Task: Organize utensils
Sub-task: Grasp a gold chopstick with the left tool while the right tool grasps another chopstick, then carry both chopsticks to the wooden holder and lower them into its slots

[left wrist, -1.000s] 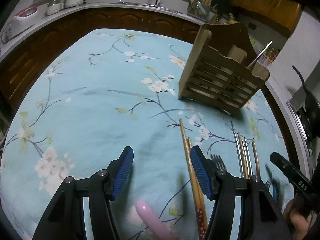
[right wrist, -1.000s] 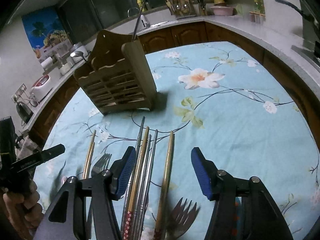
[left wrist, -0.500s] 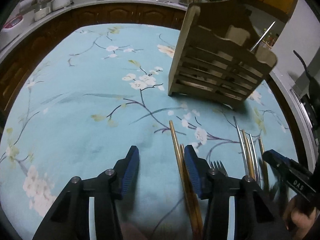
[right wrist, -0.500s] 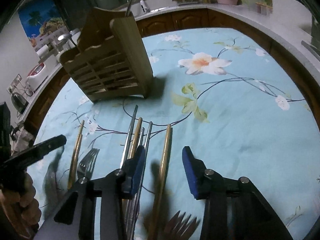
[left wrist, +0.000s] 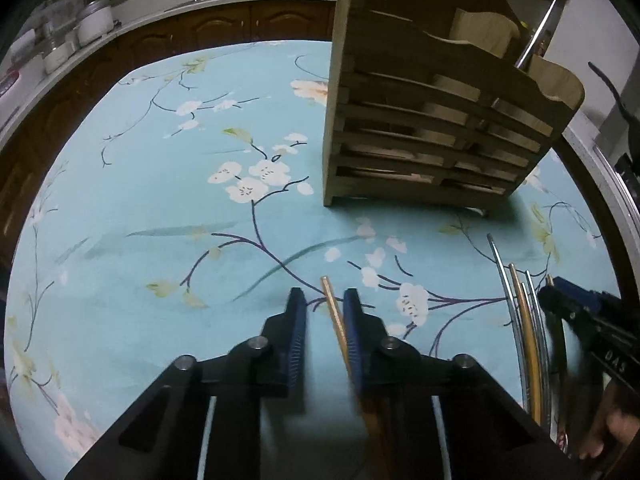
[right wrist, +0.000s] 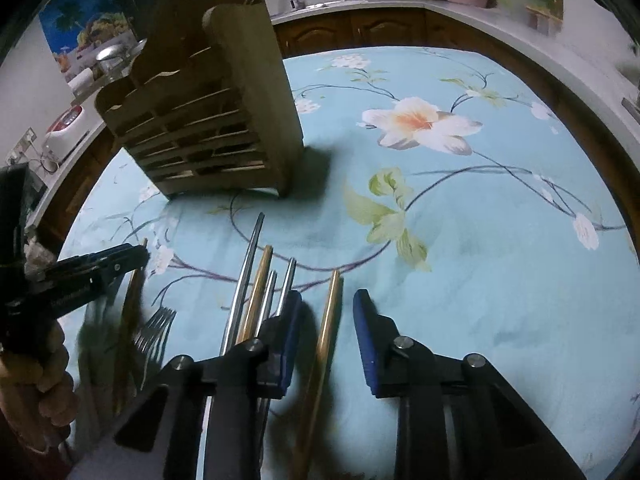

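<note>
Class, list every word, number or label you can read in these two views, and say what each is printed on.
"0AS" (first character uncertain): white print on the black body of the right gripper, seen in the left wrist view.
White print on the body of the left gripper, seen in the right wrist view: too blurred to read.
Wall poster: no legible text.

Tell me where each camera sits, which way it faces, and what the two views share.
Left wrist: on the left gripper, looking along its fingers over a gold chopstick toward the wooden holder; right gripper at the edge.
Right wrist: on the right gripper, facing another gold chopstick; left gripper and hand visible.
Shared: holder, floral tablecloth, metal chopsticks.
</note>
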The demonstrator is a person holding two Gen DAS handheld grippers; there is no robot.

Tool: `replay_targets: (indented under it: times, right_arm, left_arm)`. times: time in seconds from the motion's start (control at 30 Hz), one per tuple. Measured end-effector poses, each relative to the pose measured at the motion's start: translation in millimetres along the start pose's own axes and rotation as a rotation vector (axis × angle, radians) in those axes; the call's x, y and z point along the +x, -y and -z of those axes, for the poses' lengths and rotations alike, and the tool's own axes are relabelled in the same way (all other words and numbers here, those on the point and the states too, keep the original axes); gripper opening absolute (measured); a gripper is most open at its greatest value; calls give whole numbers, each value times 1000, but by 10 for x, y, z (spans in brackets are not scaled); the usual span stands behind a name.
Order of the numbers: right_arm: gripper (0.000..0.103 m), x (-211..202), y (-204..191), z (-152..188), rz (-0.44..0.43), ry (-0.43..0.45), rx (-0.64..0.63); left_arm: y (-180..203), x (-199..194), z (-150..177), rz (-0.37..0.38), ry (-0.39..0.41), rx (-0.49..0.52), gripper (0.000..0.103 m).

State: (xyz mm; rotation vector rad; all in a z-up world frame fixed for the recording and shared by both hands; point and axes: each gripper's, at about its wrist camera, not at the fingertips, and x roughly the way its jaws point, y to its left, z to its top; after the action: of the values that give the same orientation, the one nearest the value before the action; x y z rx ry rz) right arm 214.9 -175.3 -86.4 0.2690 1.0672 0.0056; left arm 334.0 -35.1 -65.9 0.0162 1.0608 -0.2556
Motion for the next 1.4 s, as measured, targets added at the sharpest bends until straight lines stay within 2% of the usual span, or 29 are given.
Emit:
replay_targets:
  times: [0.2,0.23,0.27,0.3,0.53,0.77,1.4]
  right_arm:
    - [25,81,-165,-73,75,-29,-101]
    - [21,84,-176,-74,84,-29,-107]
    - [13,85,-176,-76,86,-29,-108]
    - [8,84,-166,-78,80,-29,-103]
    - [6,-62,-17,-57,-28,4,-11]
    - [5,-391,0,-4,-120,102,39]
    - [5,-1180,-193,-19,-165,287,28]
  left_arm:
    - [26,-27,11,-23,3,21,8]
    - [28,-28,14,-22,4,22,7]
    - [18,-38,17,-18,5,18,7]
    - [-5,-47,18,-9,3,8,6]
    - [-263,-197,76,95,3,-94,5]
    - [-478,-676,223,159,104,-158,5]
    - [-509,-1943,649,204,299,-153,3]
